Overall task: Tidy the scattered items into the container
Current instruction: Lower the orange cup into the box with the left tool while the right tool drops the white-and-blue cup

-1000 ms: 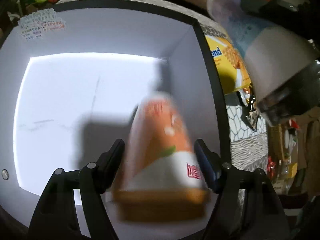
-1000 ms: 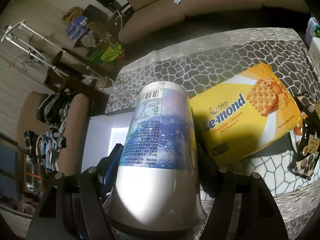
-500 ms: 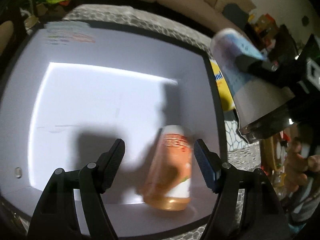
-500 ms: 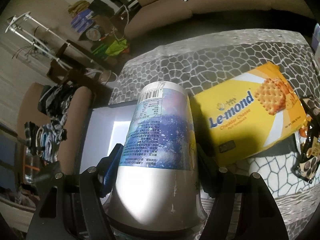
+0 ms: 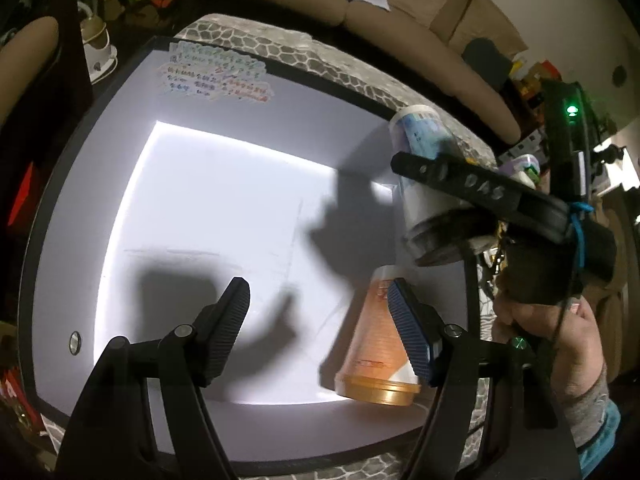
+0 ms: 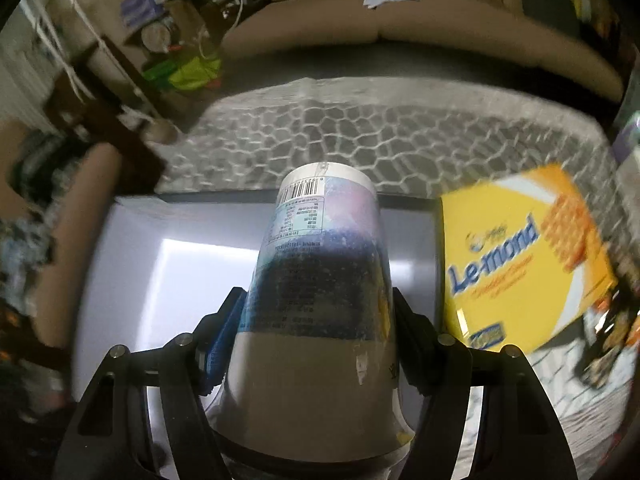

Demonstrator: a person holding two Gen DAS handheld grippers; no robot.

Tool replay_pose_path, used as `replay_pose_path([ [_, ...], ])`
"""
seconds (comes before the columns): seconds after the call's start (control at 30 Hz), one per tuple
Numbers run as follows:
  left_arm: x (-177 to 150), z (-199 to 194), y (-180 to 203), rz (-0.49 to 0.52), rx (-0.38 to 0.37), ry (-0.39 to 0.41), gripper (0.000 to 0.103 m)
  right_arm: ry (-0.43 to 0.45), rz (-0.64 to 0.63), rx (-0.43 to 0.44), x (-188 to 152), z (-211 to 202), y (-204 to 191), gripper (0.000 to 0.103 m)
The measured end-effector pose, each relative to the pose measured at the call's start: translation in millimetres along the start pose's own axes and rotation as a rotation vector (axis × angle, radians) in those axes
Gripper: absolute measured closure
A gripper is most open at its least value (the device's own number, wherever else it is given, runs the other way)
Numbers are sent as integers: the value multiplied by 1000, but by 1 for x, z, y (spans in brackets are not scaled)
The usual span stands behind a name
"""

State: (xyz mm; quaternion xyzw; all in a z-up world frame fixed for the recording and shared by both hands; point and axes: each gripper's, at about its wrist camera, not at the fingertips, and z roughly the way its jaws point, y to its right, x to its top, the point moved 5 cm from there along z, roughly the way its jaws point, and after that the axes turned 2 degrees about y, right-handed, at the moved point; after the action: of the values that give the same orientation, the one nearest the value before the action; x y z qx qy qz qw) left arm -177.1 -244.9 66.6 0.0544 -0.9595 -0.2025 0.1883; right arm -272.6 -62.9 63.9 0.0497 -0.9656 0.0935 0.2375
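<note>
Your left claw (image 5: 318, 320) hangs over a large white container (image 5: 224, 128) with a dark rim, its two black fingers spread apart with nothing between them. An orange cup (image 5: 376, 344) with a gold-coloured lid end lies on its side on the container's floor, near the right wall, partly hidden behind your left claw's right finger; the finger does not appear to touch it. A colourful sticker (image 5: 216, 76) sits on the container's far inner wall.

Your right claw (image 6: 316, 316) is closed on a tall cup (image 6: 320, 272) with a blue and white printed label and a barcode near its far end. Both fingers press against the cup's sides. In the left wrist view, this cup (image 5: 420, 152) is held above the container's right rim, tilted, with your hand (image 5: 532, 320) gripping the tool's handle below it.

In the right wrist view, a yellow Le-mond biscuit packet (image 6: 516, 260) lies flat on the table (image 6: 360, 128), which has a grey cobblestone-patterned cover, just beside the container's (image 6: 132, 264) right wall. A dark snack wrapper (image 6: 608, 340) lies at the right edge, blurred. A beige sofa (image 6: 400, 28) stands beyond the table.
</note>
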Motion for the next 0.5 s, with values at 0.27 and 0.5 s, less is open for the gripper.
replay_pose_path([
  [0.27, 2, 18, -2, 3, 6, -36, 33, 17, -61, -43, 1, -6, 8, 35],
  [0.5, 16, 56, 16, -3, 27, -114, 33, 56, -69, 51, -7, -55, 24, 36],
])
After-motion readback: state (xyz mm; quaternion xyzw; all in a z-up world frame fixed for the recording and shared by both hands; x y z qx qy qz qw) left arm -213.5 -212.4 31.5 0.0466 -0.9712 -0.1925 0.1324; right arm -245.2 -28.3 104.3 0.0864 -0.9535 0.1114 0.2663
